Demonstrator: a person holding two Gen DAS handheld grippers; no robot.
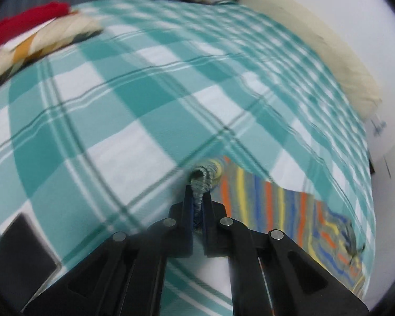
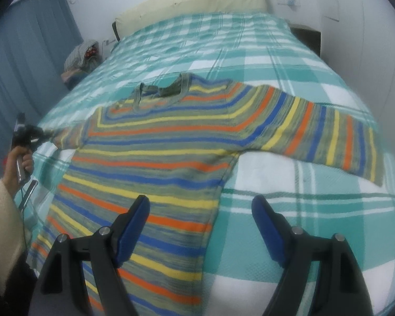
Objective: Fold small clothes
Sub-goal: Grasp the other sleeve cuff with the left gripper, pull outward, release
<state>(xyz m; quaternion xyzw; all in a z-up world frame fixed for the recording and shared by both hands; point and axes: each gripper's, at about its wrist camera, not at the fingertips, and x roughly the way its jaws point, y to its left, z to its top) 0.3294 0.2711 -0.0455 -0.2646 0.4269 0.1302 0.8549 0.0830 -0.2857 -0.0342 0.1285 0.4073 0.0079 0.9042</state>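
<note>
A small striped sweater [image 2: 155,152], in orange, yellow, blue and grey-green bands, lies spread flat on the checked teal and white bed cover [image 2: 316,210]. Its right sleeve [image 2: 329,134] stretches out to the right. My left gripper [image 1: 197,197] is shut on the cuff of the left sleeve [image 1: 204,176], and it also shows at the left edge of the right wrist view [image 2: 43,134], where it holds the sleeve end. My right gripper [image 2: 200,210] is open and empty above the sweater's lower right hem.
A cream headboard cushion [image 2: 192,0] runs along the far end of the bed. A heap of clothes [image 2: 79,55] sits beside the bed at the left. Red and cream folded garments [image 1: 31,34] lie on the cover, and a black flat object [image 1: 21,252] rests near the edge.
</note>
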